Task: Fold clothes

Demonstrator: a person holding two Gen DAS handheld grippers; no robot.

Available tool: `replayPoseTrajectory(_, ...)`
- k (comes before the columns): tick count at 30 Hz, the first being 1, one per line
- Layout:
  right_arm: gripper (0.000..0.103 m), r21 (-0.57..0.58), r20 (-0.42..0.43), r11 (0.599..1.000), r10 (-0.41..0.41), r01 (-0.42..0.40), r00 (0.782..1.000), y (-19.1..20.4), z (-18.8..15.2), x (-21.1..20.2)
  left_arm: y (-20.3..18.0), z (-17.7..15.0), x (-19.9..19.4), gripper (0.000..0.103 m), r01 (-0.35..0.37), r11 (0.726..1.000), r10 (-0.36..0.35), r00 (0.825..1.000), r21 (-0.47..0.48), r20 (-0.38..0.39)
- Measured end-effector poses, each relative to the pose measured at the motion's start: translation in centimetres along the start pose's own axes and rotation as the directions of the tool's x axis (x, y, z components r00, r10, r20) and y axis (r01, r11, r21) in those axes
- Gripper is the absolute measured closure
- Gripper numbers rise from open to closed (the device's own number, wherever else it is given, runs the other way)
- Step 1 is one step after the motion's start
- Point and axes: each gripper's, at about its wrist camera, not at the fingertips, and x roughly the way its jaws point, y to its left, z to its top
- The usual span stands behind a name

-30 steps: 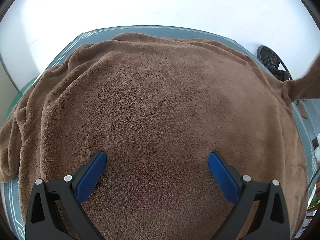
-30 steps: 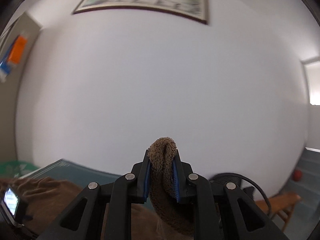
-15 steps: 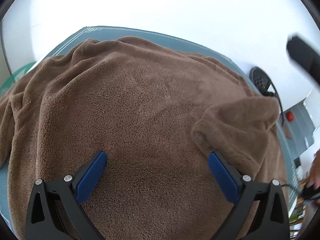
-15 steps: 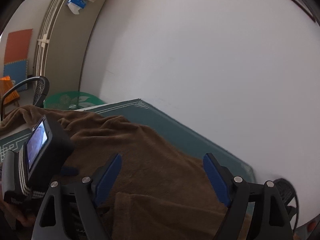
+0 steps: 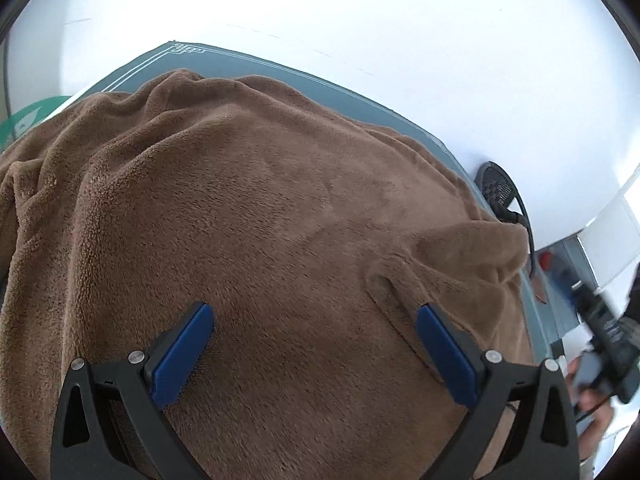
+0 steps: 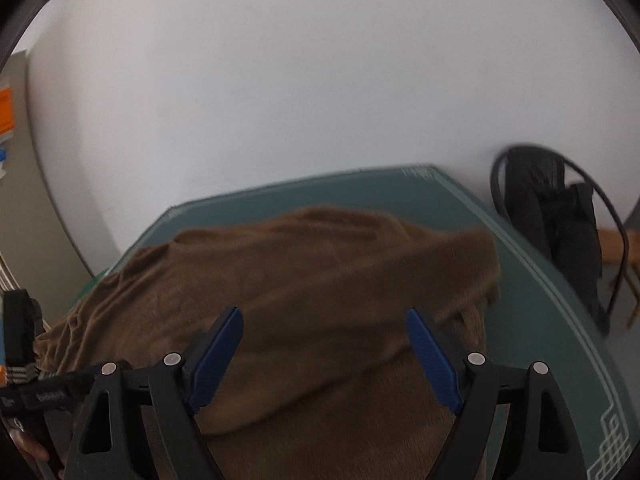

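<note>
A white wall [image 5: 360,20] stands behind everything, and against it sits a table spread with a teal mat [image 6: 540,288] edged in pale lines, a knot pattern at its corners. Most of that mat lies under a brown fleece garment [image 5: 260,220], which spreads from about nine o'clock across to three in the left wrist view, rumpled along its far edge and with one corner flap [image 5: 460,256] turned back on top of it at about three o'clock. A black mesh chair [image 6: 560,220] stands beside the table's far corner, at about two o'clock in the right wrist view. The left gripper [image 5: 316,344] hangs over the near part of the fleece, its blue fingers [image 5: 182,354] spread wide and holding nothing. The right gripper [image 6: 324,354] is likewise spread wide and empty above the fabric, its picture somewhat blurred.
</note>
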Motion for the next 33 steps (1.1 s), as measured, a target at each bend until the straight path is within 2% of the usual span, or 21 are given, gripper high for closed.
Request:
replayPoseTrajectory(2,0.018,0.013,-0.029,1.000,-0.024,0.025,0.999,-0.7,-1.1,0.5,-1.3,-0.4,-0.3,0.001,0.010,0.998,-0.009,1.000,0.059,-0.013)
replayPoseTrajectory(3,0.018,0.025,-0.038,0.999,-0.030,0.031,0.999,-1.1,-1.4,0.6,-2.9,-0.9,-0.4,0.001,-0.009,0.991,0.012,1.000,0.137,-0.018)
replayPoseTrajectory(5,0.018,0.079,-0.057,0.996,-0.027,0.032,0.998,-2.5,-2.0,0.8,-6.1,-1.9,-0.3,0.001,-0.080,0.949,0.085,0.996,0.306,-0.002)
replayPoseTrajectory(8,0.018,0.182,-0.083,0.983,-0.011,0.026,0.996,-4.9,-2.7,1.1,-9.8,-3.4,0.4,0.001,-0.174,0.854,0.183,0.983,0.490,0.029)
replayPoseTrajectory(10,0.018,0.243,-0.085,0.969,-0.008,0.029,0.996,-6.3,-3.0,1.1,-11.3,-3.9,1.6,0.001,-0.175,0.821,0.204,0.979,0.543,0.007)
replayPoseTrajectory(11,0.018,0.273,-0.088,0.961,-0.018,0.042,0.996,-6.9,-3.1,0.9,-11.6,-3.8,2.2,0.001,-0.175,0.819,0.213,0.977,0.546,-0.006)
replayPoseTrajectory(13,0.018,0.325,-0.087,0.945,-0.014,0.042,0.996,-8.0,-3.4,0.8,-12.1,-3.7,3.5,0.001,-0.176,0.820,0.230,0.973,0.545,-0.033)
replayPoseTrajectory(16,0.018,0.347,-0.078,0.937,0.000,0.027,0.997,-8.4,-3.7,0.8,-11.6,-2.6,4.9,0.001,-0.160,0.866,0.225,0.971,0.473,-0.082)
replayPoseTrajectory(19,0.018,0.348,-0.072,0.937,0.014,0.012,0.997,-8.3,-3.7,0.8,-10.0,-1.0,5.5,0.001,-0.052,0.951,0.112,0.977,0.304,-0.184)
replayPoseTrajectory(22,0.018,0.354,-0.068,0.935,0.029,-0.003,0.997,-8.3,-3.8,0.9,-9.0,-0.2,5.5,0.002,0.009,0.985,0.028,0.977,0.172,-0.212)
replayPoseTrajectory(23,0.018,0.357,-0.066,0.934,0.033,-0.008,0.997,-8.4,-3.7,0.9,-8.7,0.1,5.5,0.006,0.028,0.991,0.000,0.976,0.127,-0.218)
replayPoseTrajectory(25,0.018,0.366,-0.061,0.930,0.041,-0.016,0.997,-8.7,-3.6,0.8,-8.3,0.6,5.7,0.014,0.023,0.997,-0.007,0.975,0.070,-0.223)
replayPoseTrajectory(27,0.018,0.371,-0.057,0.929,0.046,-0.022,0.997,-8.8,-3.6,0.7,-7.9,1.2,5.9,0.026,0.015,1.000,-0.011,0.974,0.015,-0.227)
replayPoseTrajectory(29,0.018,0.375,-0.053,0.927,0.051,-0.028,0.997,-8.9,-3.7,0.7,-7.5,1.6,6.1,0.051,-0.012,1.000,0.007,0.973,-0.020,-0.231)
replayPoseTrajectory(31,0.018,0.379,-0.050,0.925,0.056,-0.033,0.997,-9.0,-3.7,0.7,-7.1,1.9,6.4,0.065,-0.020,0.998,0.005,0.970,-0.061,-0.243)
replayPoseTrajectory(33,0.018,0.383,-0.046,0.923,0.061,-0.039,0.997,-9.0,-3.8,0.6,-6.8,2.3,6.7,0.071,-0.013,0.995,-0.012,0.967,-0.097,-0.253)
